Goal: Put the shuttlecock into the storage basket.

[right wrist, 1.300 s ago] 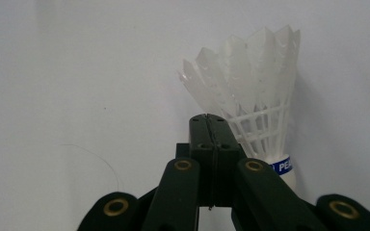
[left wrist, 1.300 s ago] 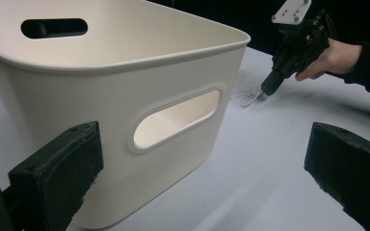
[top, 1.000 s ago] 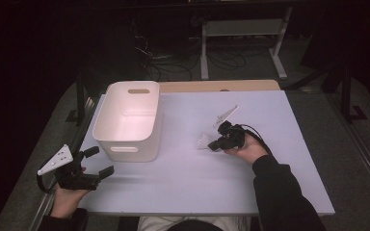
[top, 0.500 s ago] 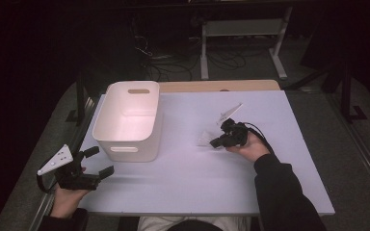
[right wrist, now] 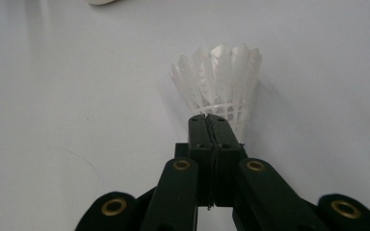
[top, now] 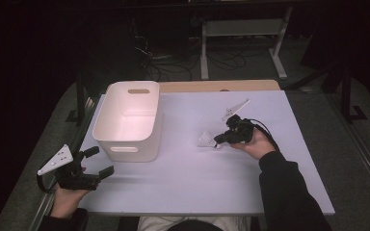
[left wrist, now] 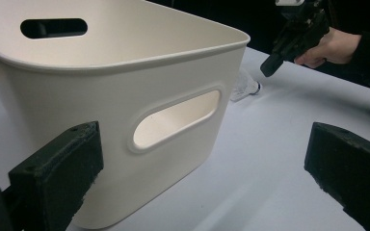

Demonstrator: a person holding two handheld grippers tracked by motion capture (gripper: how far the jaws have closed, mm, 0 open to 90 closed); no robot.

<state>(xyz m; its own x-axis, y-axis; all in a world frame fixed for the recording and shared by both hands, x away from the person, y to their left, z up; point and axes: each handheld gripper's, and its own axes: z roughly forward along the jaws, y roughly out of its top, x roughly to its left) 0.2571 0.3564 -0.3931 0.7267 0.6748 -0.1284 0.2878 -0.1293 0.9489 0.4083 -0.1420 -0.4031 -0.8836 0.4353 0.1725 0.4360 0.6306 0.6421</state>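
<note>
A white feathered shuttlecock (top: 205, 139) (right wrist: 217, 82) lies on its side on the pale table top (top: 197, 183), right of centre. My right gripper (top: 218, 141) (right wrist: 207, 120) is shut, jaws pressed together with nothing between them. Its tips hang just over the shuttlecock's cork end. From the left gripper view, the right gripper (left wrist: 272, 65) is a little above and apart from the shuttlecock (left wrist: 243, 86). My left gripper (top: 101, 161) (left wrist: 204, 144) is open and empty at the table's near left corner, facing the handle side of a white plastic bin (top: 127, 144) (left wrist: 125, 62).
The bin stands at the left of the table, with handle slots in its end walls. A wooden strip (top: 217, 85) runs along the far table edge. Beyond it are a dark floor, cables and a metal stand (top: 241, 29).
The right gripper has edged slightly left toward the shuttlecock. The left gripper has not moved.
</note>
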